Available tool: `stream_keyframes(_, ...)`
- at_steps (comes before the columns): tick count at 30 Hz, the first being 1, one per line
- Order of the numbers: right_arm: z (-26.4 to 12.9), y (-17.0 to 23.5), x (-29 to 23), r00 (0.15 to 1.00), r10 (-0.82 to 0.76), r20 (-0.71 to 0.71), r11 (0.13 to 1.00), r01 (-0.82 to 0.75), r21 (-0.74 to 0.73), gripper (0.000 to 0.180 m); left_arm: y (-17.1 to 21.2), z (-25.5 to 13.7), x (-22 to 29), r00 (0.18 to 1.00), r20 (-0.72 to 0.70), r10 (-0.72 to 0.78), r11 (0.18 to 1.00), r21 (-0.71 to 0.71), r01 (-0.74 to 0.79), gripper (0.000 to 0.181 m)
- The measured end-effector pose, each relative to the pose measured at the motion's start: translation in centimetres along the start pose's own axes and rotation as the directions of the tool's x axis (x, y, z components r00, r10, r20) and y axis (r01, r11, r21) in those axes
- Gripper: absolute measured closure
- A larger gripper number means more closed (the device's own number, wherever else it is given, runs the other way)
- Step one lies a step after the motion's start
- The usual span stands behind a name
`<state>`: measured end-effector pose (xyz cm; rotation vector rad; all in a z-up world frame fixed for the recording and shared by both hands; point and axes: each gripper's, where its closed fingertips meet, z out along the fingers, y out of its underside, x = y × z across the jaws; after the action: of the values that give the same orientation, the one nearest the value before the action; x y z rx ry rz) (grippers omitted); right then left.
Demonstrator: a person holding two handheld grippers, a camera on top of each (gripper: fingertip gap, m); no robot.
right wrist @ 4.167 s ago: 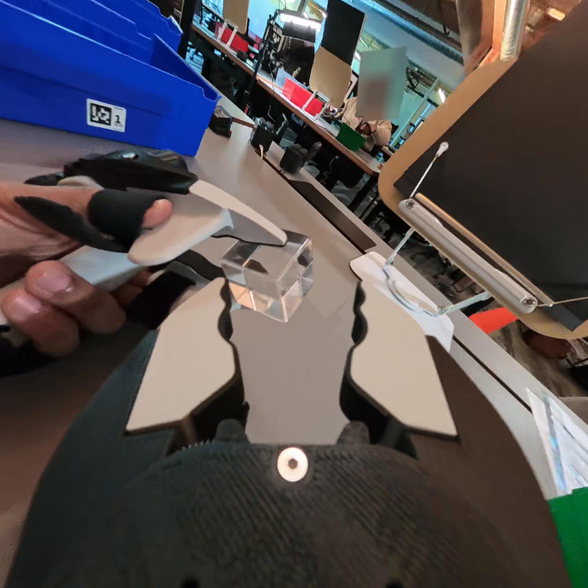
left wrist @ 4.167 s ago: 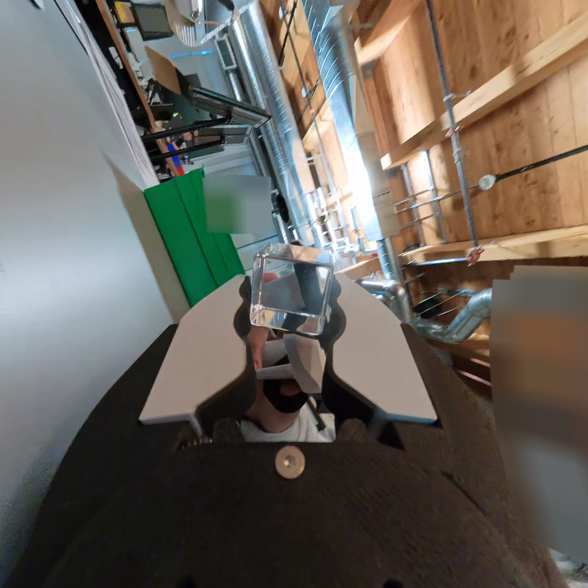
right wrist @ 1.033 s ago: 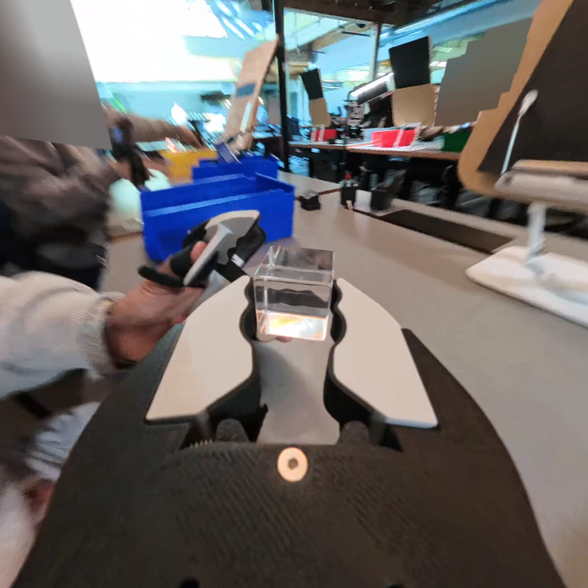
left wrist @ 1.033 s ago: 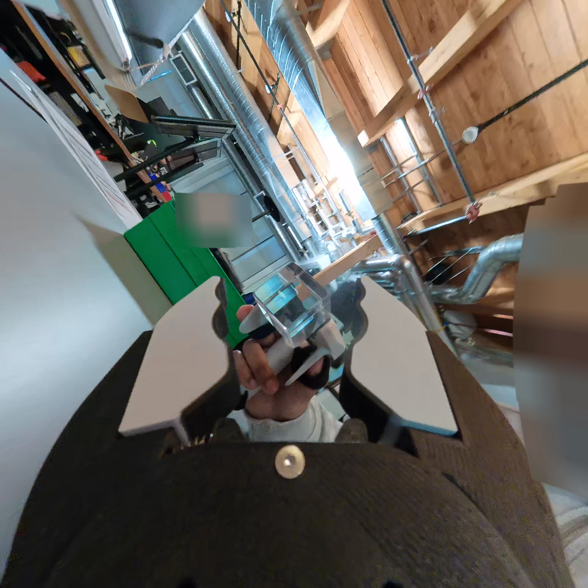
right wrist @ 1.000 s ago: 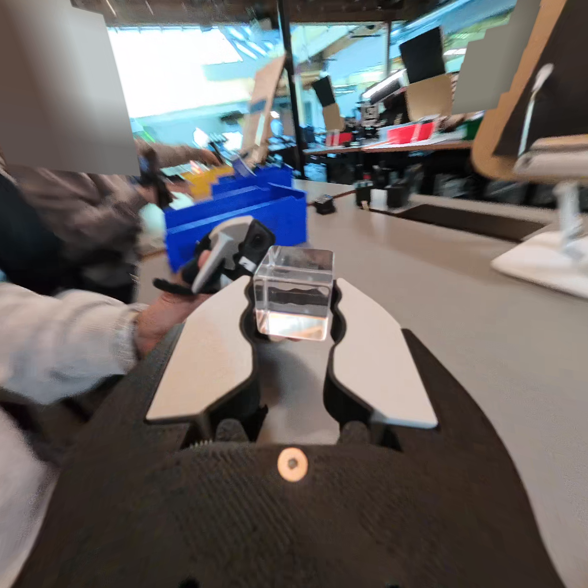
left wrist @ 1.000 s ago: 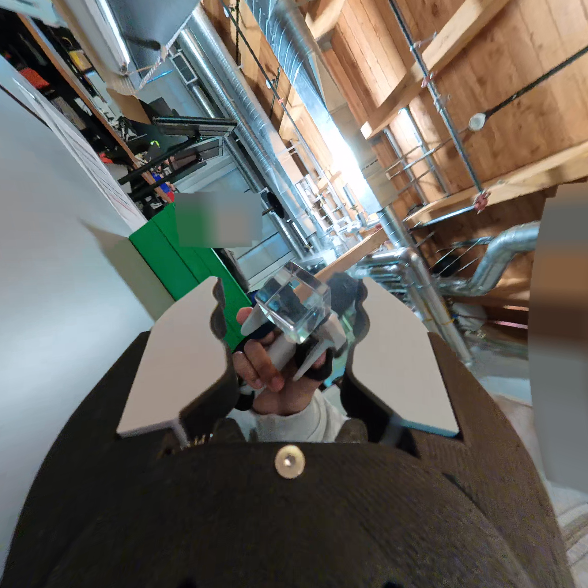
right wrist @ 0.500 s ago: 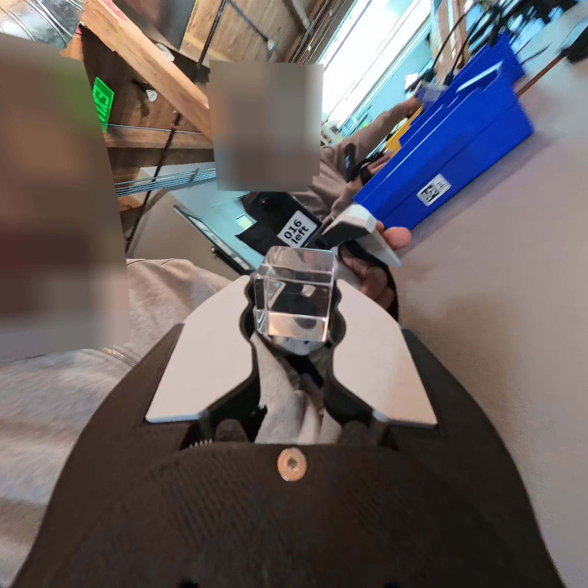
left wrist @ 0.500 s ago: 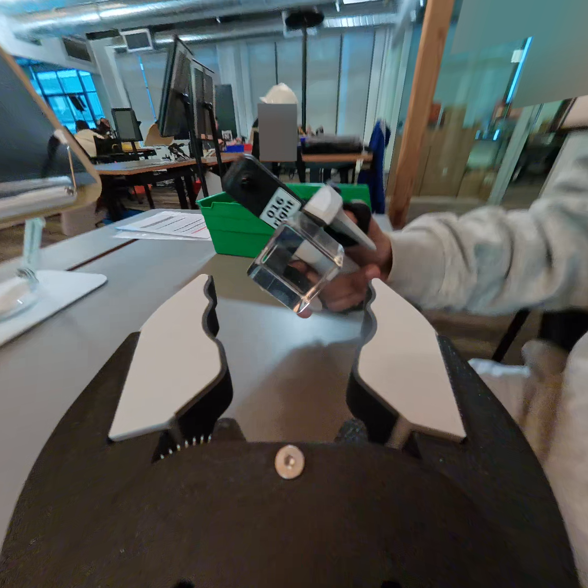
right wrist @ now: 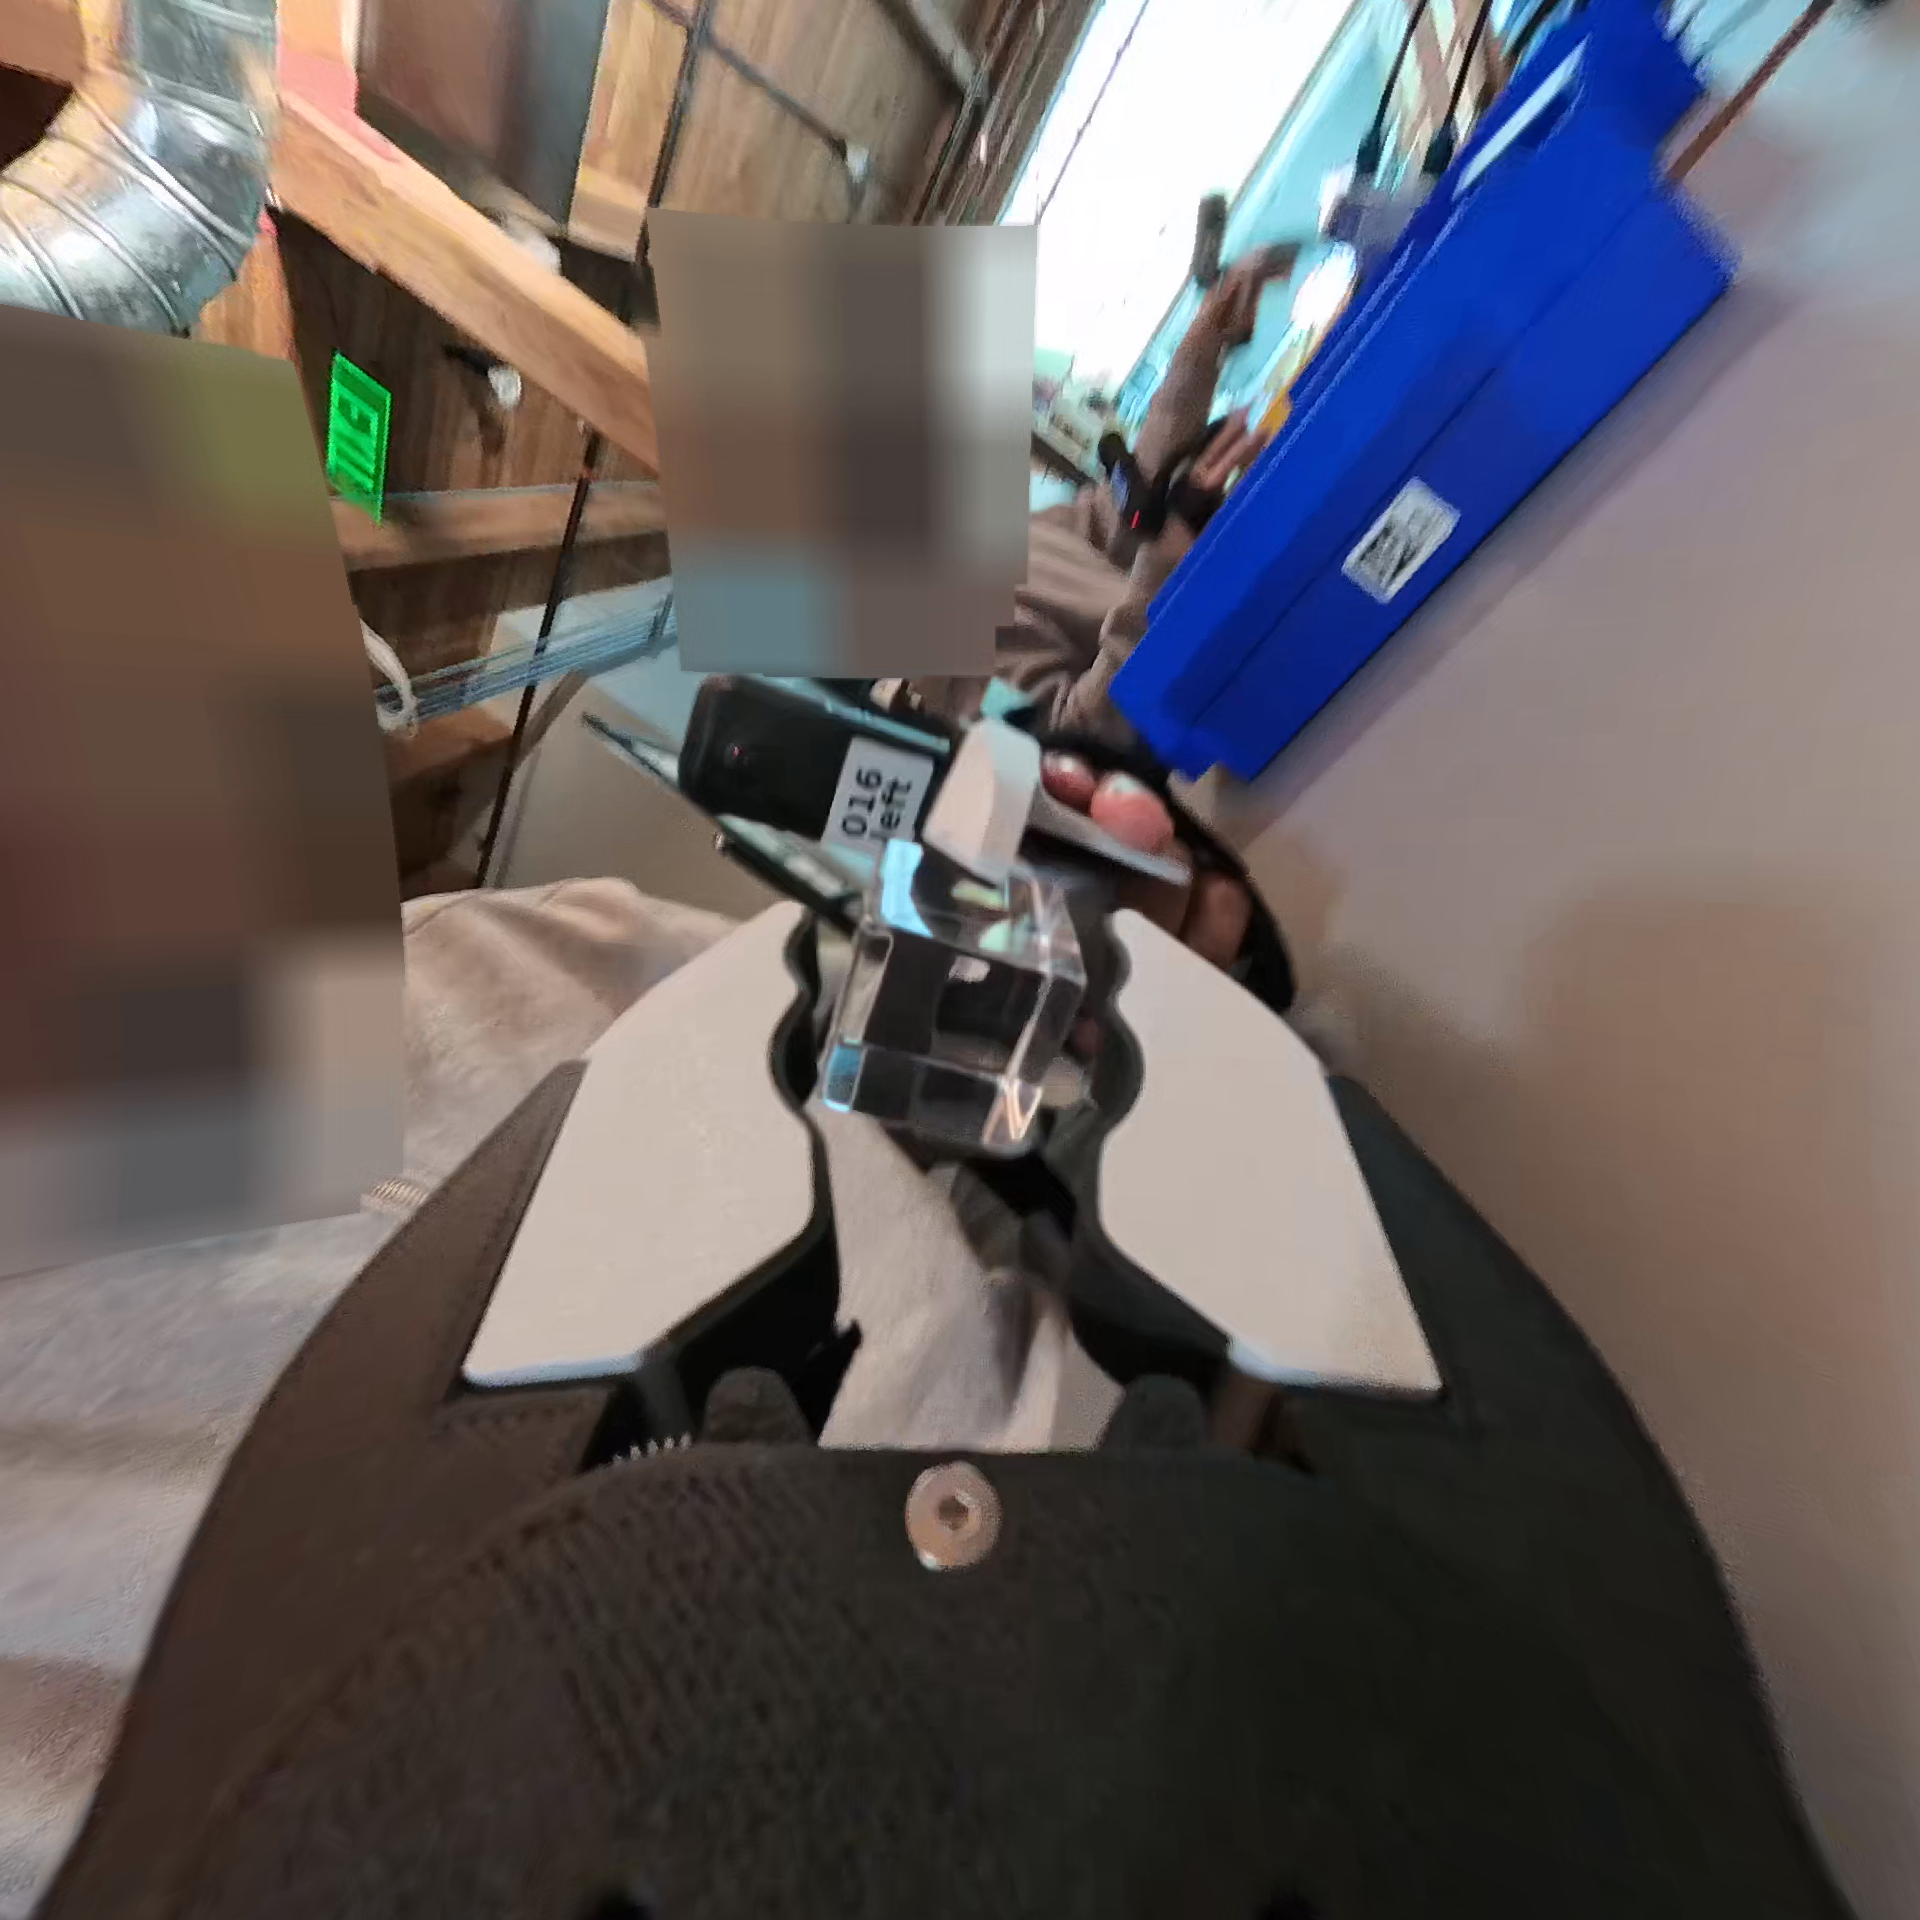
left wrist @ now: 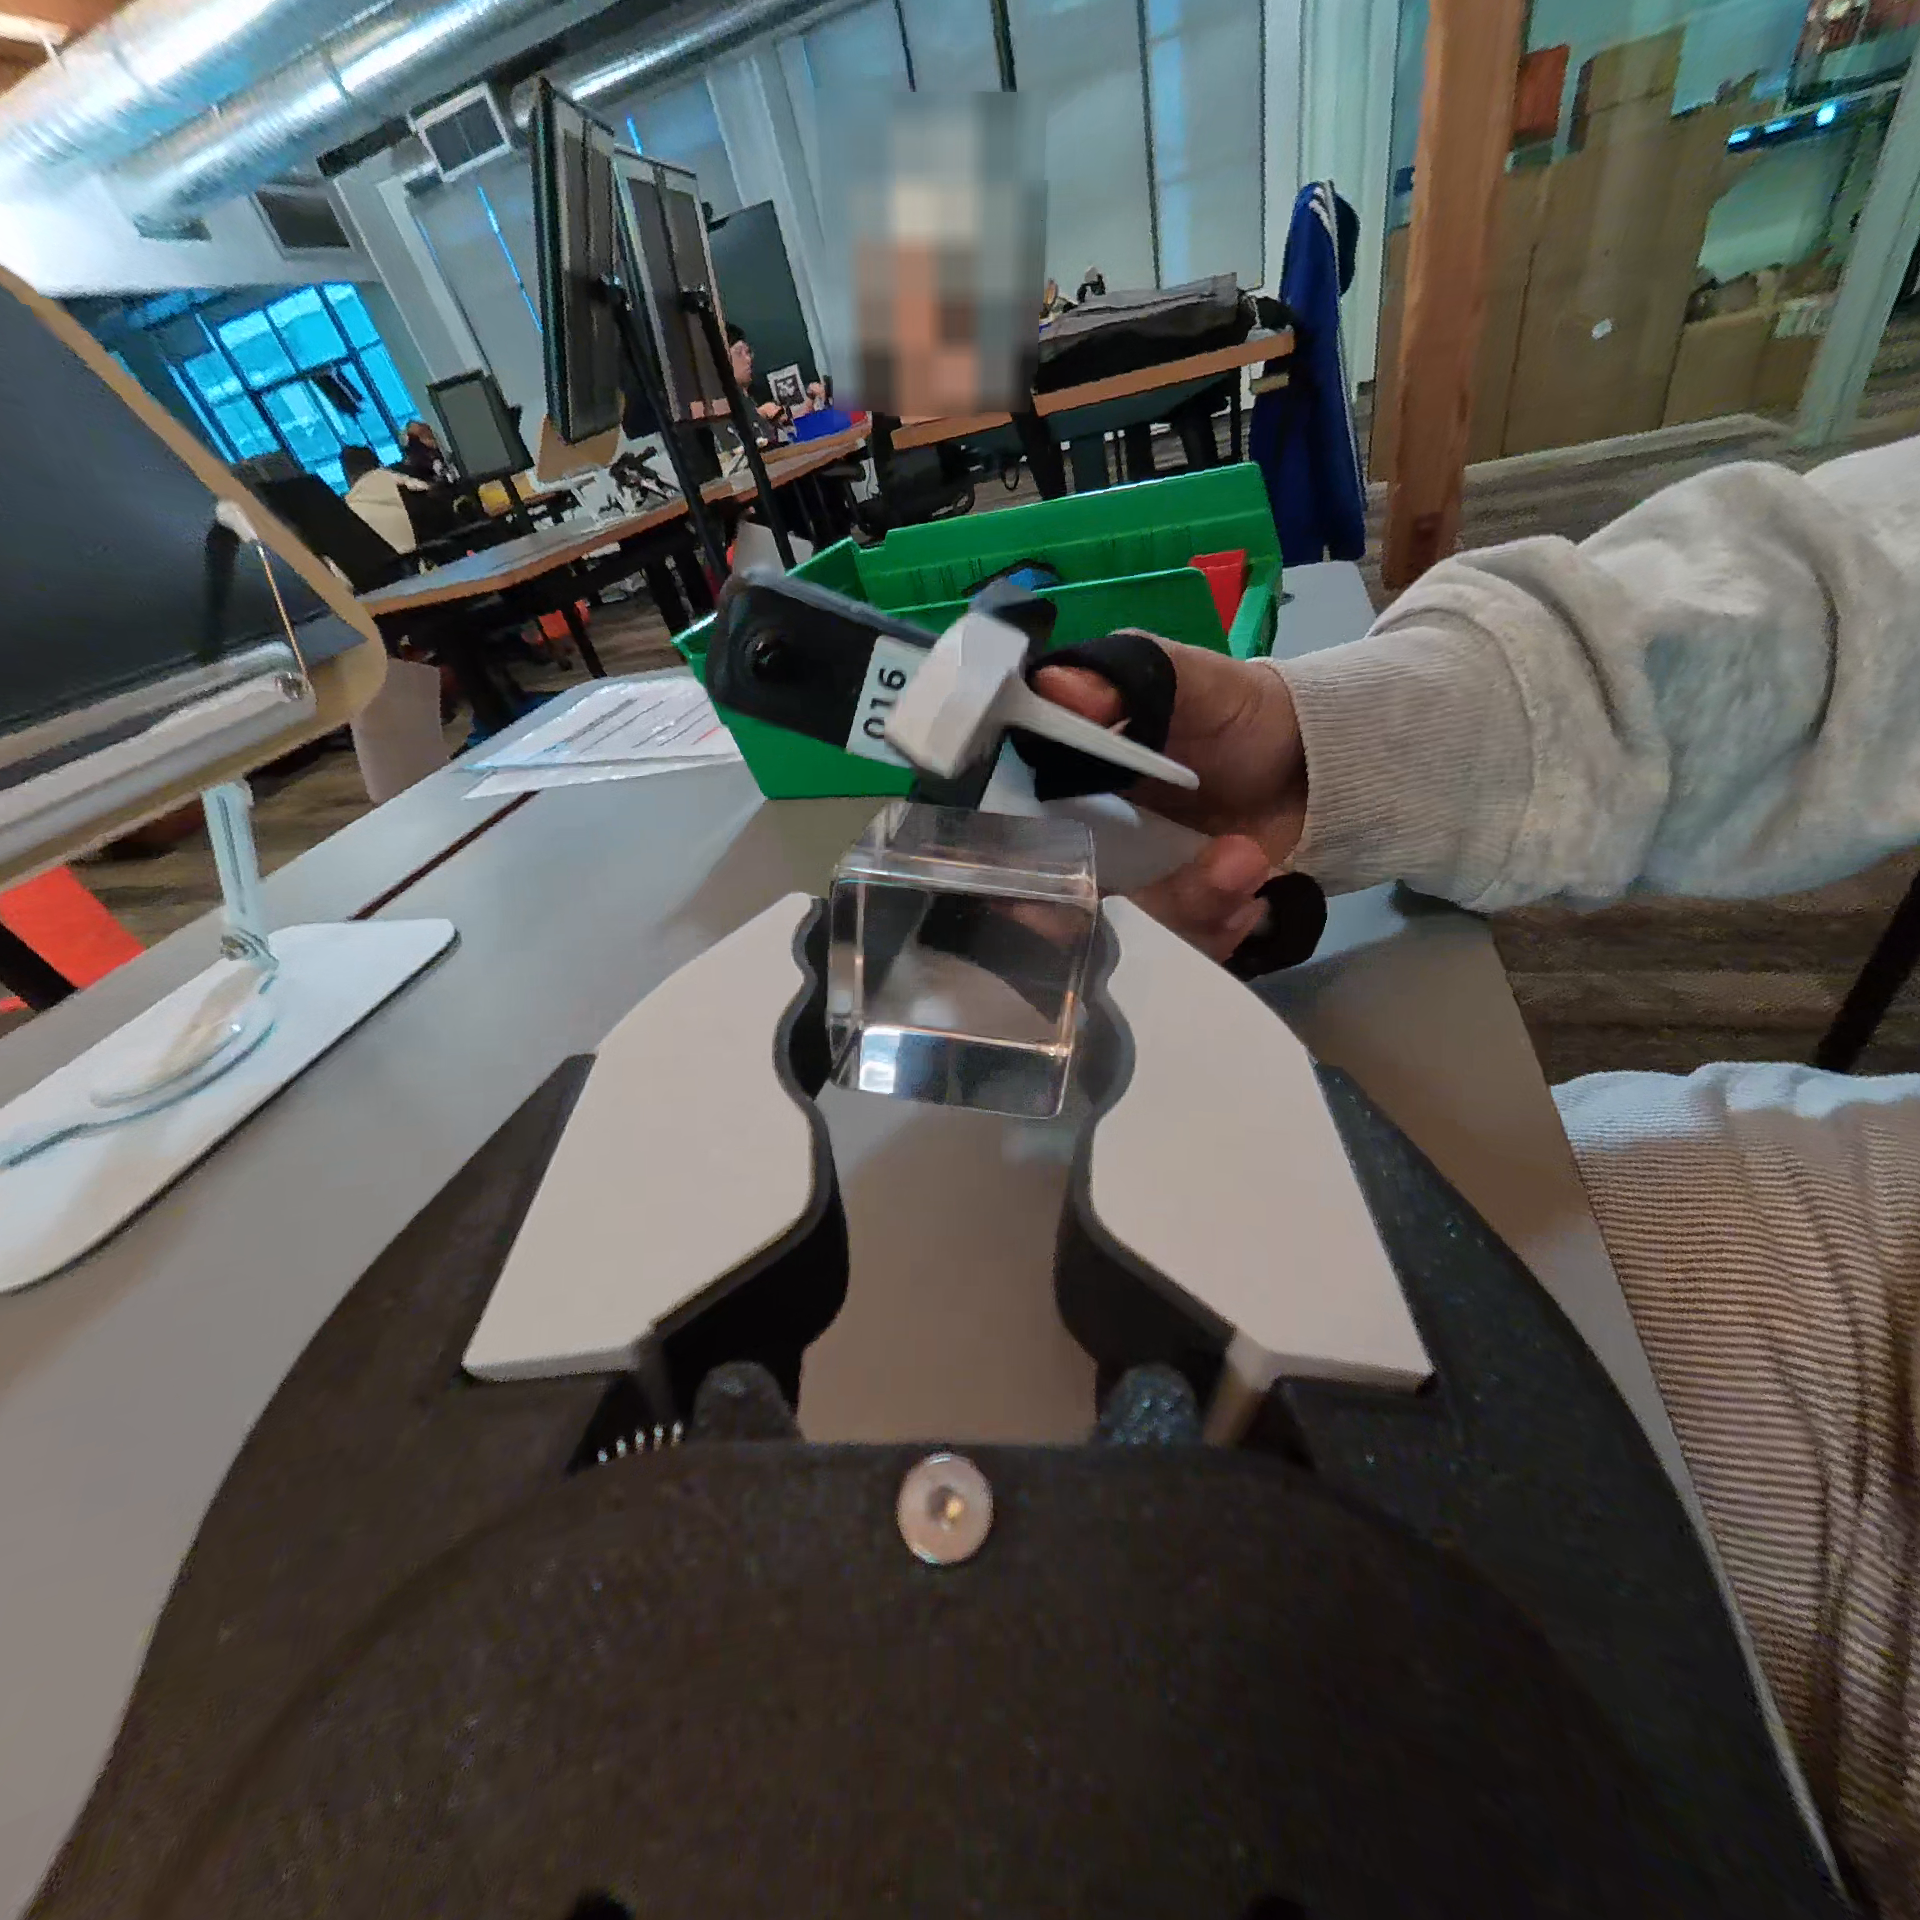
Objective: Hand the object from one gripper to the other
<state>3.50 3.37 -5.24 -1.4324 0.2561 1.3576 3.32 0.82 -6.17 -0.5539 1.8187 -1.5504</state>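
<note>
1. Since the cube (left wrist: 961, 966) sits square between the fingers of the left hand-held gripper (left wrist: 956, 935), with its side faces flush against both pads, I judge that this one has it clamped, closed only as far as the cube's width.
2. Around the same cube, the right hand-held gripper (right wrist: 951, 956) looks slightly slack. In its own view the cube lies tilted between the fingers with a dark gap on each side, so I judge it a little open and gripping nothing.
3. The two tools face each other with the cube between them. From the left one the cube lies straight ahead at the fingertips, and the right one comes in from beyond and above it.
4. The cube has no long axis, so either pair of opposite faces would serve. It is held in the air above the counter (left wrist: 520, 935), touching it nowhere.
5. The left tool is the nearer and the one in charge. The coming move, as I read it, is for the right one to draw back clear of the cube without knocking it.
6. Count:
   - one cube
   - two hand-held grippers
   - a right hand (left wrist: 1216, 769) beyond the cube
   - one green bin (left wrist: 1091, 540) behind the cube
   - one white stand base (left wrist: 208, 1039) to the cube's left
   - blue bins (right wrist: 1455, 416) behind the cube in the right view, their number unclear through the blur
</note>
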Motion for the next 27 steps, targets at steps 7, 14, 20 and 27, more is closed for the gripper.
stream_keyframes(7,-3.4,-5.5,-1.5,0.793,-0.499,-0.350,0.788,0.583,0.197,0.110,1.1,-0.2,-1.7,0.935,-0.021,-0.353,0.935,-0.021,0.353,0.134)
stream_keyframes(14,-1.0,-3.5,-2.5,0.256,-0.876,-0.408,0.344,0.925,-0.160,0.106,0.4,-1.5,-3.0,0.534,-0.283,-0.797,0.552,0.020,0.834,0.134)
stream_keyframes(20,1.2,-0.8,-0.2,0.131,-0.942,-0.309,0.241,0.904,-0.353,0.102,0.5,-1.5,-3.0,0.419,-0.337,-0.843,0.448,-0.008,0.894,0.134)
stream_keyframes(27,1.6,0.2,0.8,0.003,-0.969,-0.245,0.120,0.879,-0.461,0.105,0.3,-1.2,-1.9,0.351,-0.393,-0.850,0.413,-0.083,0.907,0.134)
